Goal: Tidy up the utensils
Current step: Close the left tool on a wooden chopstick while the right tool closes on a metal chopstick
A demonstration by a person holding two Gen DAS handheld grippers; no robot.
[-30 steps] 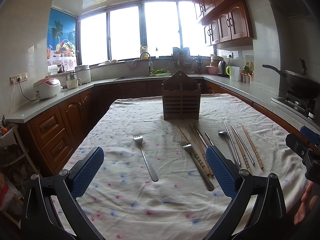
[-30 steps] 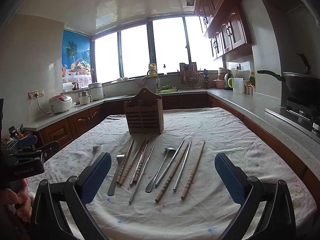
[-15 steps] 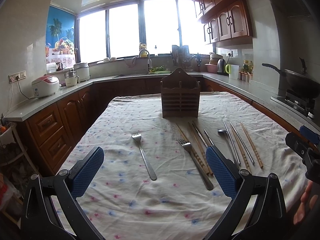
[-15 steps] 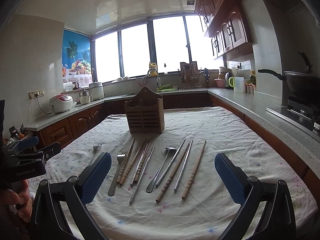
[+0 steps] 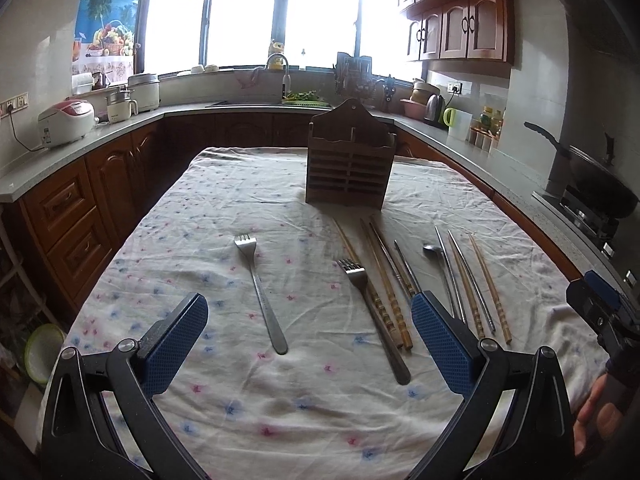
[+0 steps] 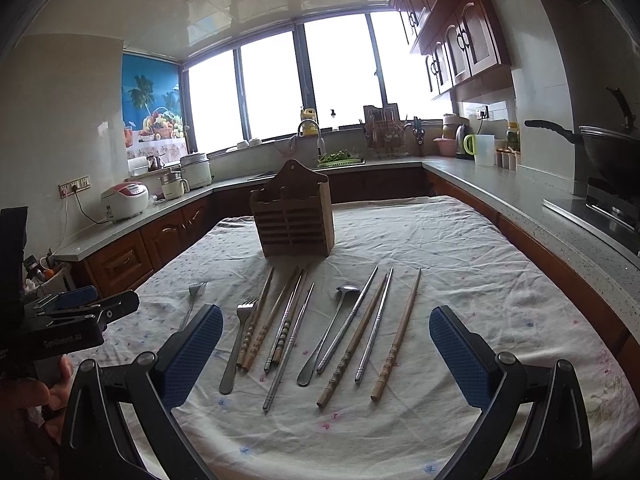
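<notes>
Both grippers, left [image 5: 308, 332] and right [image 6: 326, 354], released, hovering at table's [image 6: 460, 240] near edge. Nothing picked yet. Next: grasp fork [image 5: 260, 292], carry to holder [image 5: 349, 160] at far end.

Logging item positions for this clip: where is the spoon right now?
The spoon lies flat on the tablecloth in the right wrist view, mid-row among the chopsticks, bowl toward the wooden holder; in the left wrist view it sits right of centre.
</notes>
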